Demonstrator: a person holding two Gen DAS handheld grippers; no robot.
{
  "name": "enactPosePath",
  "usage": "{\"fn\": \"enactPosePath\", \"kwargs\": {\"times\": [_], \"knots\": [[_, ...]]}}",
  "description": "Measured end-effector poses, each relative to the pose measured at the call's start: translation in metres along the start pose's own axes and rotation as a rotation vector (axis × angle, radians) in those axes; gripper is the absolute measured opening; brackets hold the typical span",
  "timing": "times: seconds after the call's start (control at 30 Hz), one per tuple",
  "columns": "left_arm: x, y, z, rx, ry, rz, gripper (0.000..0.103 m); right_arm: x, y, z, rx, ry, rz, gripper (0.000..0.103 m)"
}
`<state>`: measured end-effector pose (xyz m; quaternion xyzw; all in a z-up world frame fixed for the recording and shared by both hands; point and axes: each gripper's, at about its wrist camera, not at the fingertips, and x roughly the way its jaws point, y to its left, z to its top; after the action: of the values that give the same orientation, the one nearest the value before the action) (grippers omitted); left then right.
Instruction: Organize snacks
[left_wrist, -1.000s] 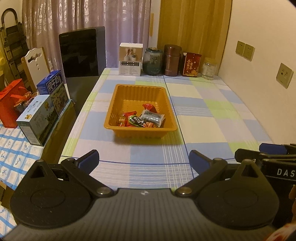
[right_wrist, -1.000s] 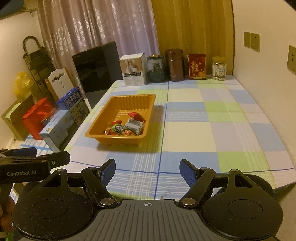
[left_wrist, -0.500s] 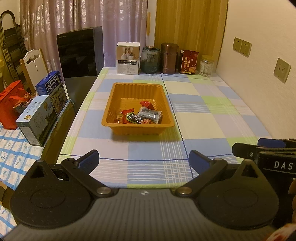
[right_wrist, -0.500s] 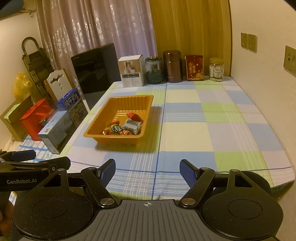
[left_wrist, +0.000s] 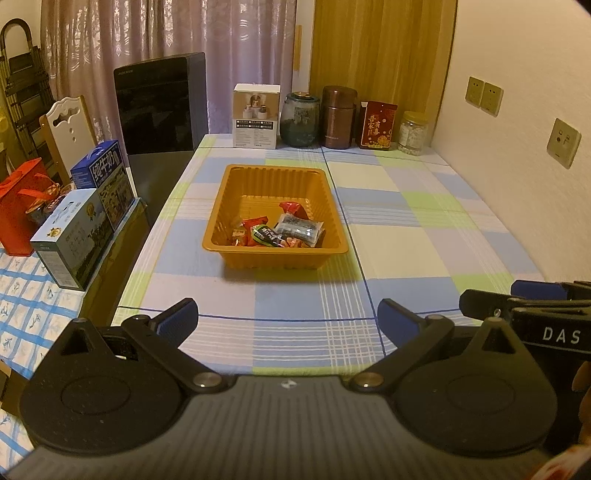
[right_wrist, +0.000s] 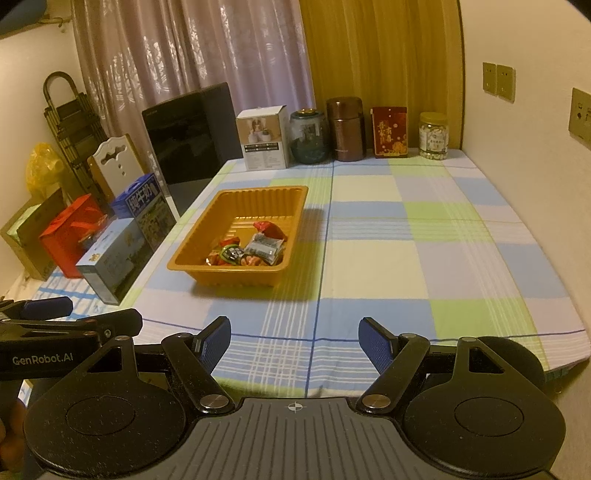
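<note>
An orange plastic tray (left_wrist: 273, 260) stands on the checked tablecloth ahead of me, left of centre in the right wrist view (right_wrist: 236, 278). Several wrapped snacks (left_wrist: 280, 230) lie piled in its near half (right_wrist: 251, 249). My left gripper (left_wrist: 287, 314) is open over the table's near edge with nothing between its blue pads, well short of the tray. My right gripper (right_wrist: 294, 332) is also open and empty, level with the left one. Each gripper shows at the edge of the other's view: the right gripper (left_wrist: 517, 299) and the left gripper (right_wrist: 74, 317).
Along the back edge stand a white box (left_wrist: 256, 116), a glass jar (left_wrist: 299, 120), a brown canister (left_wrist: 338, 118), a red packet (left_wrist: 378, 125) and a small jar (left_wrist: 413, 133). A black appliance (left_wrist: 160, 107) and milk cartons (left_wrist: 70, 236) are at the left, a wall at the right.
</note>
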<state>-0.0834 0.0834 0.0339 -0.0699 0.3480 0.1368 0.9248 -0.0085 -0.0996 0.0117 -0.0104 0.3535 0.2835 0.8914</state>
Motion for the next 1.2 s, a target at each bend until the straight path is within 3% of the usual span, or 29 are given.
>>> {"fn": "enactPosePath", "kwargs": {"times": [1.2], "knots": [[0.0003,-0.0008,0.0005,-0.001,-0.001,0.000,0.103,0.0028,-0.0018,-0.0006,0.006,0.003,0.003,0.076]]}}
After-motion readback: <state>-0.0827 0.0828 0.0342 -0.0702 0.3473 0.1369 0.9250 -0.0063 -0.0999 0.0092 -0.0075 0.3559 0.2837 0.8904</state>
